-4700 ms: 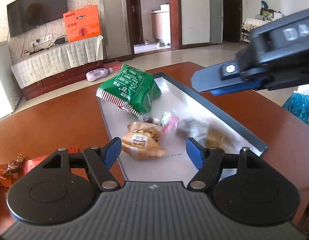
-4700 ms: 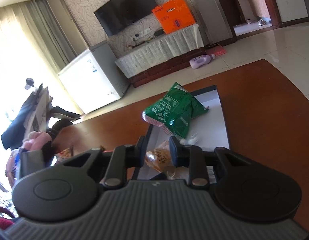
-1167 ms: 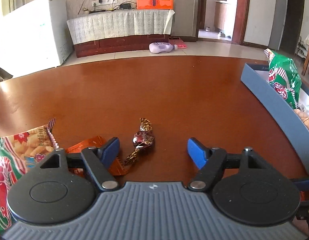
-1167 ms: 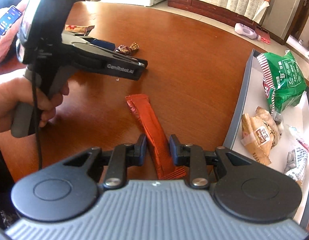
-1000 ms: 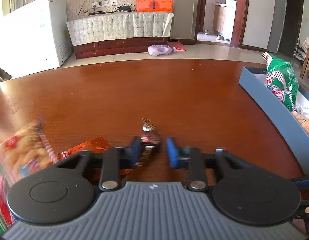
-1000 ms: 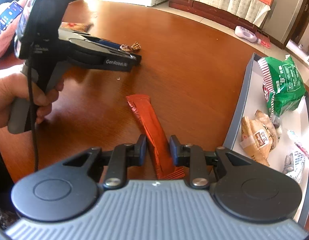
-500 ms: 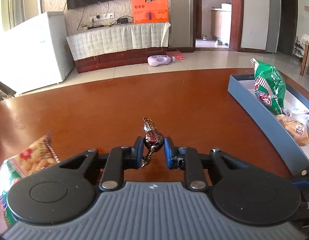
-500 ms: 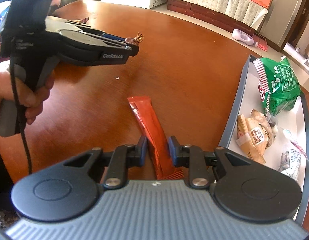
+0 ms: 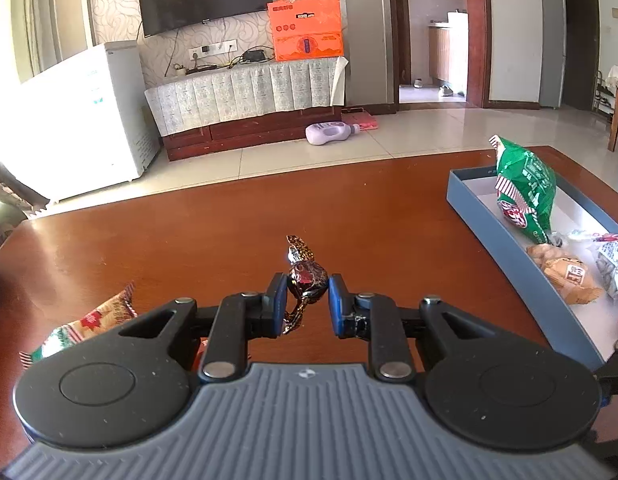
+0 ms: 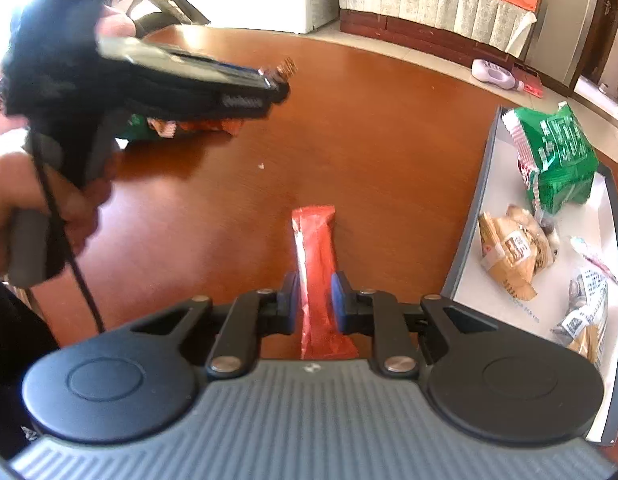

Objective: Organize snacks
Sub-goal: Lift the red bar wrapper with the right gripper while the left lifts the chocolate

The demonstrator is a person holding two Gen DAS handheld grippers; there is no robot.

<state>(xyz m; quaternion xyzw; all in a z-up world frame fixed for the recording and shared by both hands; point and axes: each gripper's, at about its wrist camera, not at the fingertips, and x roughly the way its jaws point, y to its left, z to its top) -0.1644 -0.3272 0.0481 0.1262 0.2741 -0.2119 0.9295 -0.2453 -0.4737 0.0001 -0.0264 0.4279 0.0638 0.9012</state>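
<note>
My left gripper (image 9: 308,292) is shut on a brown foil-wrapped candy (image 9: 305,270) and holds it above the brown table. It also shows in the right wrist view (image 10: 275,80), blurred. My right gripper (image 10: 313,296) is shut on a long orange-red snack bar (image 10: 315,256) that points forward. The blue tray (image 9: 505,256) stands to the right; it holds a green bag (image 9: 525,192), a tan bread pack (image 9: 565,274) and several small wrapped snacks. In the right wrist view the tray (image 10: 469,224) lies right of the bar.
A green-and-red snack bag (image 9: 81,328) and an orange wrapper (image 10: 197,126) lie on the table at the left. A person's hand (image 10: 37,208) holds the left gripper. Beyond the table are a white freezer (image 9: 81,116) and a TV cabinet (image 9: 245,100).
My left gripper closed on the candy and has lifted it off the table, turning toward the tray. My right gripper stays shut on the orange-red bar, now raised a little.
</note>
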